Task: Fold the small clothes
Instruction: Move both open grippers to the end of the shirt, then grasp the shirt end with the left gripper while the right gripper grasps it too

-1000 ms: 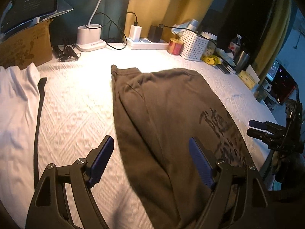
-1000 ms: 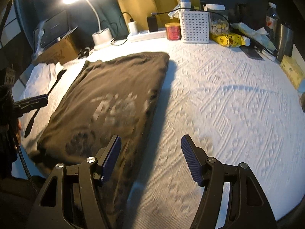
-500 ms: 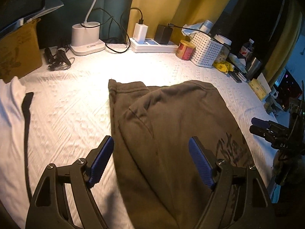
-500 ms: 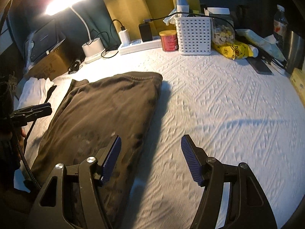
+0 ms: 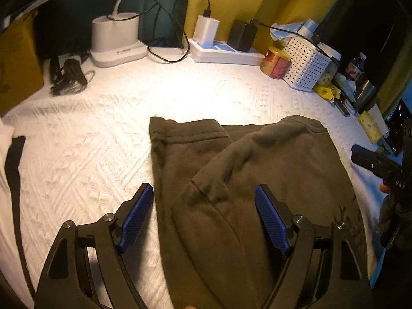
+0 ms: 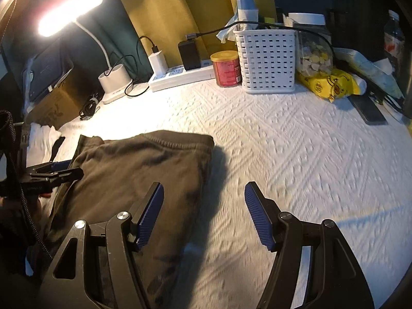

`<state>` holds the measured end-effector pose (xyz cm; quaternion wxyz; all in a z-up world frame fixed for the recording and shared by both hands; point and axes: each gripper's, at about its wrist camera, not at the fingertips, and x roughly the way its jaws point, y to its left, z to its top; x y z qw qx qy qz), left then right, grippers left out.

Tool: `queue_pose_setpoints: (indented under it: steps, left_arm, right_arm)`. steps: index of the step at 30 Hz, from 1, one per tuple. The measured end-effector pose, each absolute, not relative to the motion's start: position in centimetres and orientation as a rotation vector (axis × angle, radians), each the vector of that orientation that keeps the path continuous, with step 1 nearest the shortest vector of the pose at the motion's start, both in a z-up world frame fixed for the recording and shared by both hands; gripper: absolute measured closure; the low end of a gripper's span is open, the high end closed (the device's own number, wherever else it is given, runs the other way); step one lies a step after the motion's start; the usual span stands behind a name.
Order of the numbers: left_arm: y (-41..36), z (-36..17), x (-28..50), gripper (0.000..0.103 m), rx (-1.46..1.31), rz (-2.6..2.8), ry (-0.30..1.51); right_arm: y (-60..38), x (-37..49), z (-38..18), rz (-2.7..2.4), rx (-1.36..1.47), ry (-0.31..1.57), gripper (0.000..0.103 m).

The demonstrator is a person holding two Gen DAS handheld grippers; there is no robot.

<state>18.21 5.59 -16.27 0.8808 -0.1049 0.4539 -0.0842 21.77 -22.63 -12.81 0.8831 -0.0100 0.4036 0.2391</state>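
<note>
A dark olive-brown garment [image 5: 247, 180] lies flat on the white textured cover [image 5: 90, 154], with a sleeve folded across its body. My left gripper [image 5: 203, 213] hovers open over the garment's left side, its left pad above the bare cover, nothing between the blue pads. In the right wrist view the same garment [image 6: 134, 175] fills the lower left. My right gripper [image 6: 203, 213] stands open over the garment's right edge, its right pad above the white cover [image 6: 296, 167]. The other gripper shows at each view's margin.
Along the far edge stand a lamp base [image 5: 116, 41], a power strip with chargers [image 5: 221, 49], a red tin [image 5: 275, 61] and a white slotted basket [image 6: 266, 61]. A yellow snack bag [image 6: 332, 85] and a phone [image 6: 368, 109] lie right. White cloth [image 5: 5, 180] sits left.
Both grippers have moved forward over the garment toward its far hem; the far clutter looks closer. Their jaws stay as wide as before.
</note>
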Motion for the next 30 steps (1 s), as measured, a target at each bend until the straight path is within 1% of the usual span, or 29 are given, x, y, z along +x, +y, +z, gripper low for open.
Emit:
queue_pose_setpoints:
  steps: [1, 3, 4, 10, 13, 16, 21, 23, 24, 26, 27, 29, 30]
  left_arm:
    - [5.5, -16.3, 18.4, 0.021, -0.22, -0.183, 0.945]
    - [5.5, -16.3, 18.5, 0.016, -0.235, -0.201, 0.942]
    - [5.5, -16.3, 18.5, 0.015, -0.24, -0.207, 0.941]
    - [4.6, -16.3, 18.4, 0.015, -0.243, -0.268, 0.934]
    - [4.1, -16.3, 18.5, 0.015, -0.25, -0.295, 0.929]
    - [3.2, -16.2, 18.7, 0.015, -0.239, -0.328, 0.928]
    - [1.4, -16.3, 18.7, 0.015, -0.123, -0.338, 0.917]
    - [1.2, -16.5, 18.7, 0.018, -0.097, -0.339, 0.911]
    - [1.0, -16.5, 18.7, 0.022, -0.082, -0.335, 0.908]
    - [0.4, -16.7, 18.6, 0.022, -0.038, -0.328, 0.904]
    - [0.1, -16.8, 18.6, 0.028, -0.018, -0.327, 0.904]
    - [-0.7, -16.8, 18.5, 0.032, 0.024, -0.334, 0.902]
    - [-0.9, -16.8, 18.4, 0.038, 0.034, -0.333, 0.901]
  right_arm:
    - [-22.5, 22.1, -12.9, 0.501, -0.02, 0.842, 0.034]
    - [-22.2, 22.8, -13.3, 0.509, -0.017, 0.848, 0.034]
    - [-22.0, 23.0, -13.4, 0.512, -0.015, 0.85, 0.034]
    - [-21.0, 24.4, -15.0, 0.556, 0.011, 0.888, 0.034]
    - [-20.1, 24.6, -15.4, 0.582, -0.003, 0.884, 0.029]
    - [-19.1, 24.9, -15.6, 0.6, -0.012, 0.877, 0.029]
    - [-17.1, 24.6, -15.8, 0.609, -0.089, 0.864, 0.029]
    - [-16.5, 24.3, -16.0, 0.605, -0.129, 0.858, 0.029]
    - [-16.3, 24.2, -16.1, 0.604, -0.139, 0.856, 0.029]
    - [-16.0, 24.1, -16.2, 0.61, -0.161, 0.853, 0.03]
    - [-16.0, 24.1, -16.2, 0.608, -0.165, 0.852, 0.034]
    - [-15.7, 23.9, -16.2, 0.604, -0.177, 0.846, 0.044]
    - [-15.5, 23.7, -16.3, 0.61, -0.191, 0.844, 0.048]
